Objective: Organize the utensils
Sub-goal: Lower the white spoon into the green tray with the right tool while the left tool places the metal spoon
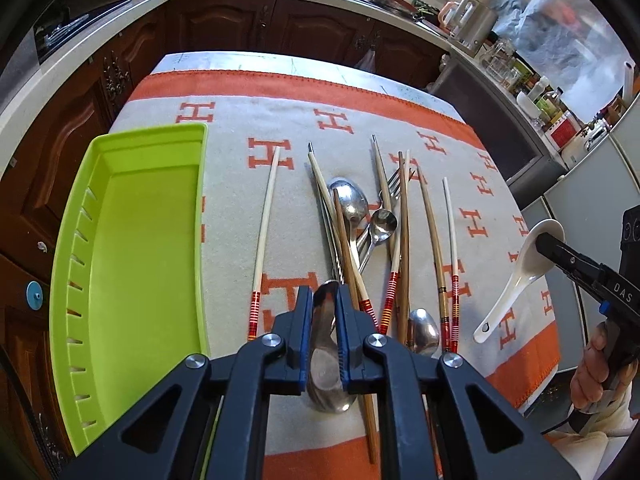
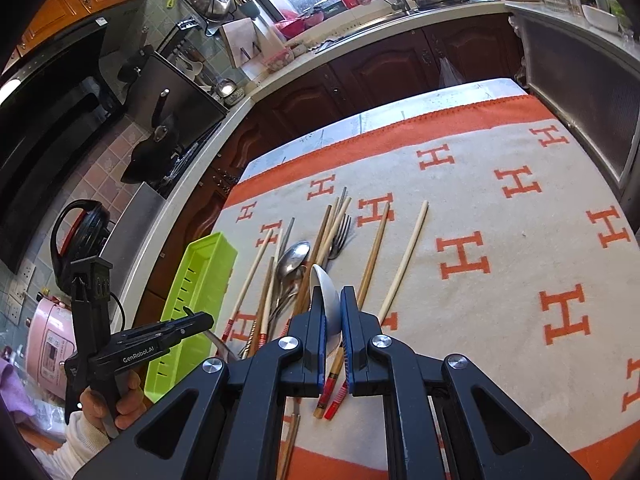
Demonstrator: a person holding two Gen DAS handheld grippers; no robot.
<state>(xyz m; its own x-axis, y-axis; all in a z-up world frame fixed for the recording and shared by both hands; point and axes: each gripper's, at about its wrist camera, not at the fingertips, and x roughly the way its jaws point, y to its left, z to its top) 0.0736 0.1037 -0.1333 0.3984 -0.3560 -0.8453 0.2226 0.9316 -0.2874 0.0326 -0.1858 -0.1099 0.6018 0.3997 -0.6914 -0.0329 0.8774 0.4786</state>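
My left gripper (image 1: pixel 324 300) is shut on a large steel spoon (image 1: pixel 326 360), held above the cloth. My right gripper (image 2: pixel 331 300) is shut on a white ceramic soup spoon (image 2: pixel 329 300); that spoon also shows in the left wrist view (image 1: pixel 520 276), lifted at the table's right side. A lime-green slotted tray (image 1: pixel 144 248) lies empty at the left; it also shows in the right wrist view (image 2: pixel 200 296). Several chopsticks (image 1: pixel 264 236), steel spoons (image 1: pixel 352 204) and a fork (image 1: pixel 394 184) lie mixed in the middle of the cloth.
An orange and beige cloth with H marks (image 1: pixel 340 120) covers the table. Dark wood cabinets (image 1: pixel 280 28) and a counter stand beyond the far edge. A small steel spoon (image 1: pixel 423 330) lies near the front. Bare cloth lies to the right in the right wrist view (image 2: pixel 520 240).
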